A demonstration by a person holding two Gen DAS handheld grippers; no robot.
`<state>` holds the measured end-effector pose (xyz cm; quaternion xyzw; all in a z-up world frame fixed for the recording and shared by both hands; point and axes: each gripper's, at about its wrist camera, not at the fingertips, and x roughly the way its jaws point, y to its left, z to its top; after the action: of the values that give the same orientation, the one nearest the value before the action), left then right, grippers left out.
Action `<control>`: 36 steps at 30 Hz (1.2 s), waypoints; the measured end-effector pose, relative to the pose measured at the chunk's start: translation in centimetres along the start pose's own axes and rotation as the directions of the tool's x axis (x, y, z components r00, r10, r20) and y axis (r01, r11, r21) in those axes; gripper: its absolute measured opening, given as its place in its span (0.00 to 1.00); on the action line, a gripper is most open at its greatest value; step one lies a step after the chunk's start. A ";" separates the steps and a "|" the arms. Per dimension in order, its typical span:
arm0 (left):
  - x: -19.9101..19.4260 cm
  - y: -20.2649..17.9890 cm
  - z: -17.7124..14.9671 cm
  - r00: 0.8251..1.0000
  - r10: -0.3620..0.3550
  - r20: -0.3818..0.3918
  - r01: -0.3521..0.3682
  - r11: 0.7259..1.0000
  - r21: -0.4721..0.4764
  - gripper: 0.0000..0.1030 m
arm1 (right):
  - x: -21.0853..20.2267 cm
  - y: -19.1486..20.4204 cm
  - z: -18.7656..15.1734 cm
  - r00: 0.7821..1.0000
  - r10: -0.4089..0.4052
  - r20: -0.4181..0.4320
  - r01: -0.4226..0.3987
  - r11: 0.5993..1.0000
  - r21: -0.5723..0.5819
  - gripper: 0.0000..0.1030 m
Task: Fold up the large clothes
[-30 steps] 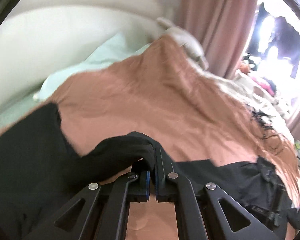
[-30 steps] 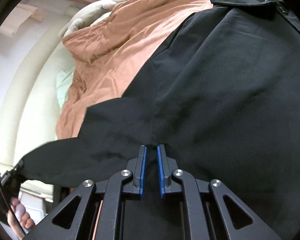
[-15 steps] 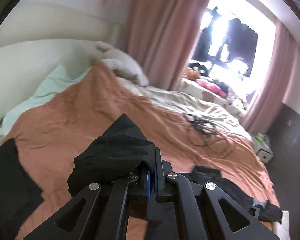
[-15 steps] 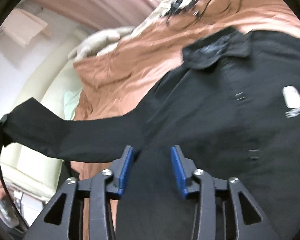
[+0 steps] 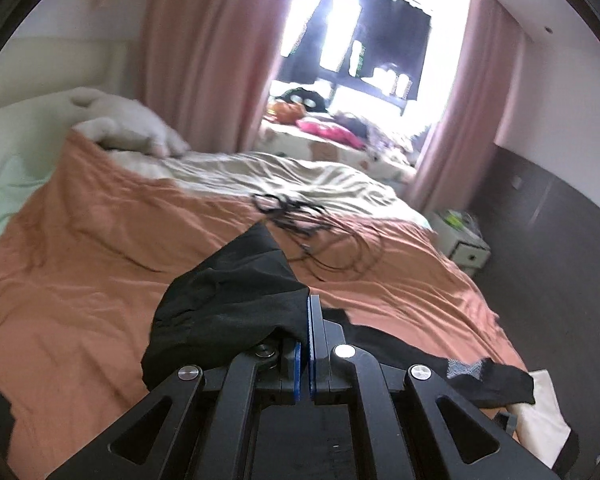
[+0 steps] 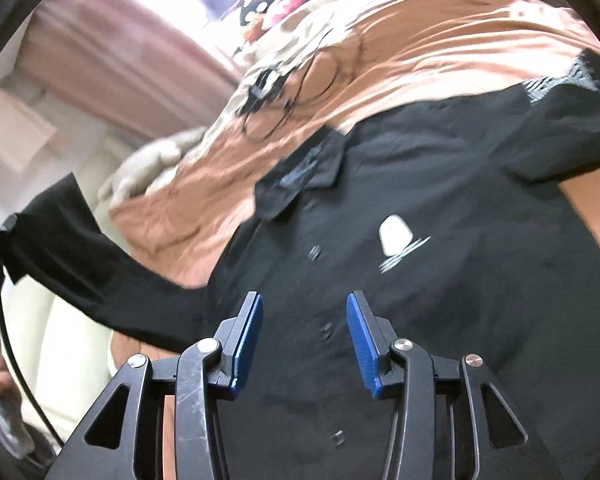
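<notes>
A black button-up shirt (image 6: 420, 300) with a white chest logo (image 6: 396, 236) lies front up on the orange bedspread (image 5: 80, 280). My left gripper (image 5: 309, 308) is shut on the end of one black sleeve (image 5: 228, 308), which bunches over its left finger, lifted above the bed. In the right wrist view that sleeve (image 6: 80, 248) stretches out to the far left, off the shirt's body. My right gripper (image 6: 304, 304) hovers over the button placket. Its jaws are opening, and nothing sits between the blue pads (image 6: 248, 336).
A tangle of black cables (image 5: 308, 232) lies mid-bed beyond the shirt, on a cream sheet (image 5: 300, 176). A white plush toy (image 5: 128, 128) rests at the headboard end. A small nightstand (image 5: 464, 244) stands right of the bed, with pink curtains (image 5: 204, 60) and a bright window behind.
My right gripper let go of the shirt, opened and pulled back and up, so the collar and logo now show. My left gripper rose and swung across the bed with the sleeve.
</notes>
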<state>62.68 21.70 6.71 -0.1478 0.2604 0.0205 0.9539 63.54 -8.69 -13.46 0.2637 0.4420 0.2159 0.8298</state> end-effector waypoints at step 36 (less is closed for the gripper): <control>9.1 2.7 -11.8 0.931 0.110 -0.349 -0.071 0.990 0.123 0.69 | 4.8 -0.8 0.7 0.989 -0.130 -0.072 0.127 0.991 -0.048 0.75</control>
<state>64.46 20.51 -8.33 -0.0851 0.4356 0.0236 0.8958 66.75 -6.61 -16.58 0.2083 0.4839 0.1812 0.8304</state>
